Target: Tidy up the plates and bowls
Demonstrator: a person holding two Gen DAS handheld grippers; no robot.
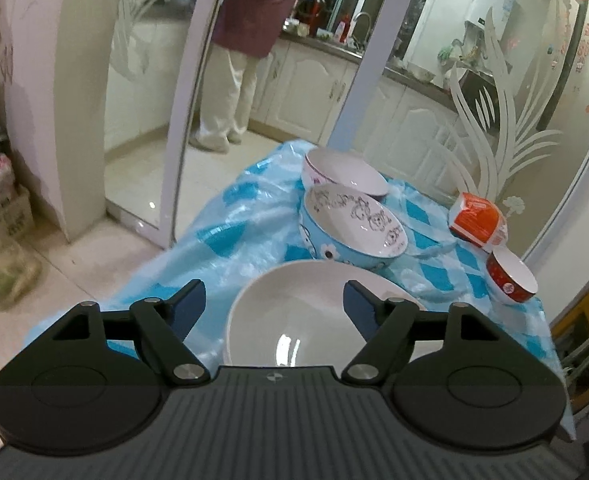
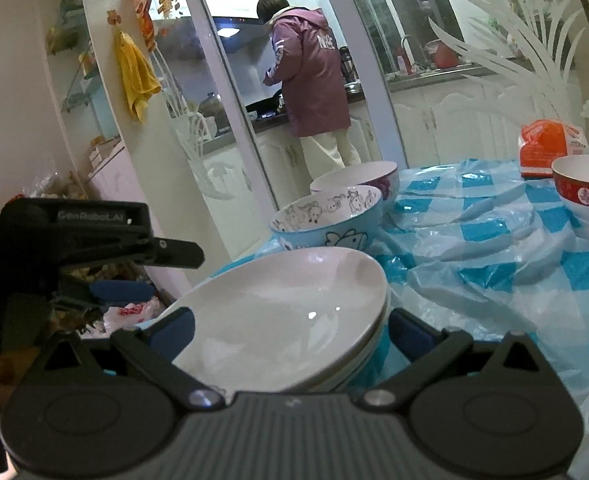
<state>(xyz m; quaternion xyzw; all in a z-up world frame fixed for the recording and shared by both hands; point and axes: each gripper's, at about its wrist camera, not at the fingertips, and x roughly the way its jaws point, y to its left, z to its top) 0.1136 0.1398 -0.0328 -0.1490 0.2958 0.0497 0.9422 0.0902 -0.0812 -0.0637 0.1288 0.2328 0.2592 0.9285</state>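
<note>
Left claw [image 1: 274, 304] spread wide, gripping nothing, right pad over the plates [image 1: 294, 320]. Right claw [image 2: 290, 332] also released, astride the stack's rim, pads apart from it. Blue bowl [image 2: 326, 220] just beyond, white bowl [image 2: 358, 180] behind. Could tip the stack off the near edge through a skewed pinch; slippery cloth [image 2: 494, 260] adds risk.

Right gripper [image 2: 290, 330] spread wide around the stacked white plates [image 2: 286, 312] at the table's near edge. Blue cartoon bowl [image 2: 326, 220] sits just behind, red bowl [image 2: 586, 192] far right.
</note>
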